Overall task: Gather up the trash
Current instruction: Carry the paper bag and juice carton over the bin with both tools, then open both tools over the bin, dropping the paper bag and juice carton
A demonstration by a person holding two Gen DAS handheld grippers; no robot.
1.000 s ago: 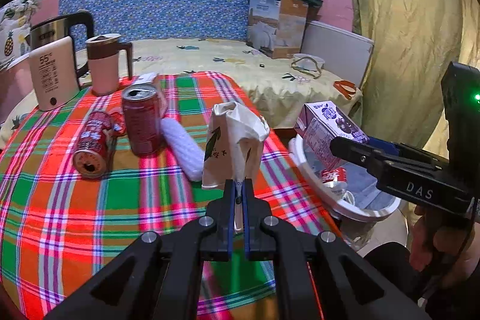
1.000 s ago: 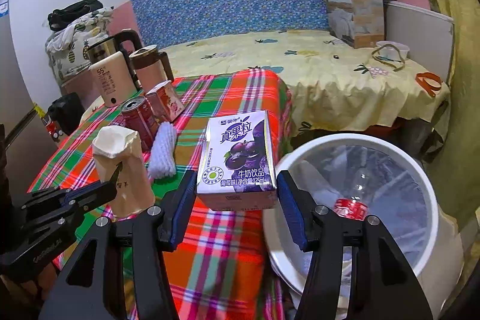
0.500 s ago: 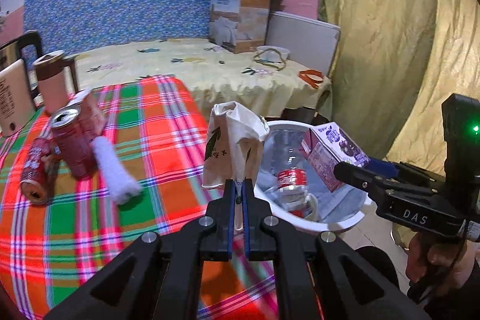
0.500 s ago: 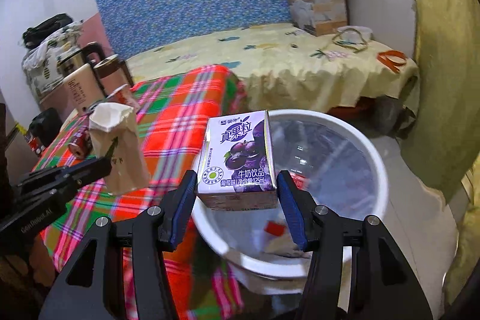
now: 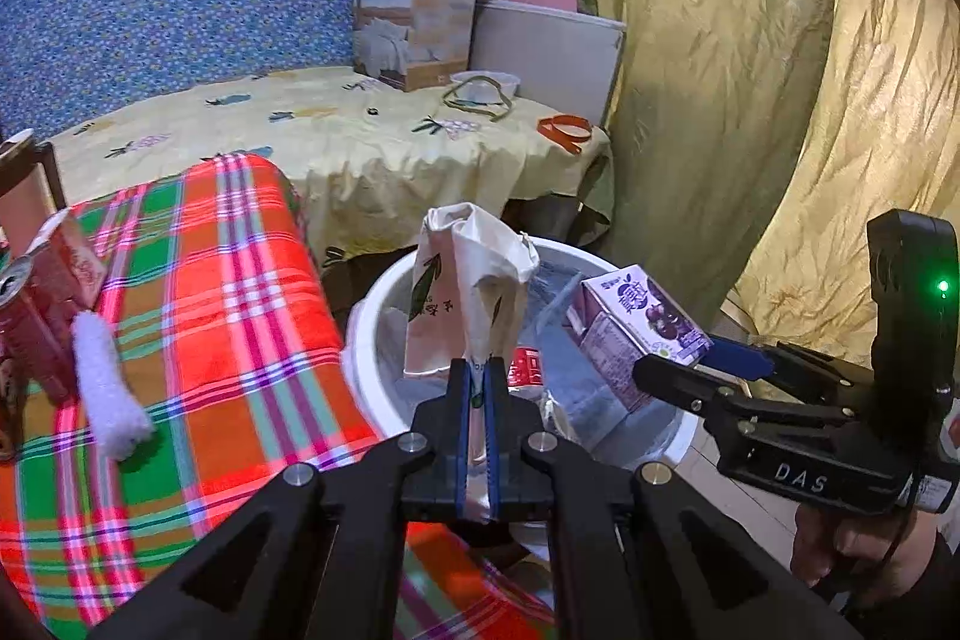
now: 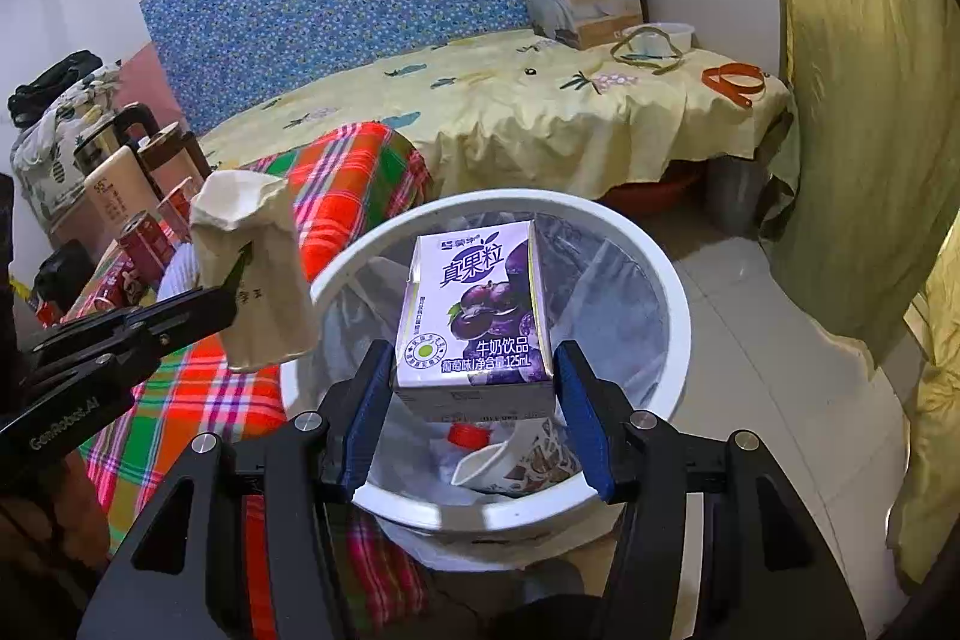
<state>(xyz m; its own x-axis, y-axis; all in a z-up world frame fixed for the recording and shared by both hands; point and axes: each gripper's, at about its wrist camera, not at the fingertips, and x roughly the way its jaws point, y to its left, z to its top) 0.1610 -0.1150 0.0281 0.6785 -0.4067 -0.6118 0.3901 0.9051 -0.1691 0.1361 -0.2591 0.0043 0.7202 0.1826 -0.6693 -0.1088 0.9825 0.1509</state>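
My left claw (image 5: pixel 475 400) is clamped tight on the lower edge of a crumpled paper bag (image 5: pixel 465 298), which stands upright above the near rim of the white bin (image 5: pixel 360 340). From the right wrist view the same bag (image 6: pixel 255 268) hangs just left of the bin's rim (image 6: pixel 672 292), over the edge of the table (image 6: pixel 198 400) with its plaid cloth.

My right claw (image 6: pixel 474 400) is clamped on a purple milk carton (image 6: pixel 474 310), its blue pads pressed to the carton's two sides. The carton is upright and sits directly over the bin's opening, clear of the contents below. In the left wrist view the carton (image 5: pixel 630 328) is tilted and held over the bin's right half by the right claw (image 5: pixel 690 370); part of a hand (image 5: pixel 852 550) grips that tool's handle.

The bin has a clear liner and holds a red-capped bottle (image 6: pixel 474 435) and a paper cup (image 6: pixel 516 460) at the bottom.

On the table I observe a red can (image 6: pixel 141 238), a white fabric roll (image 5: pixel 108 400) and a small red carton (image 5: pixel 72 262). A kettle (image 6: pixel 114 136) stands at the table's far end. A bed (image 6: pixel 540 100) with a yellow cover lies behind.
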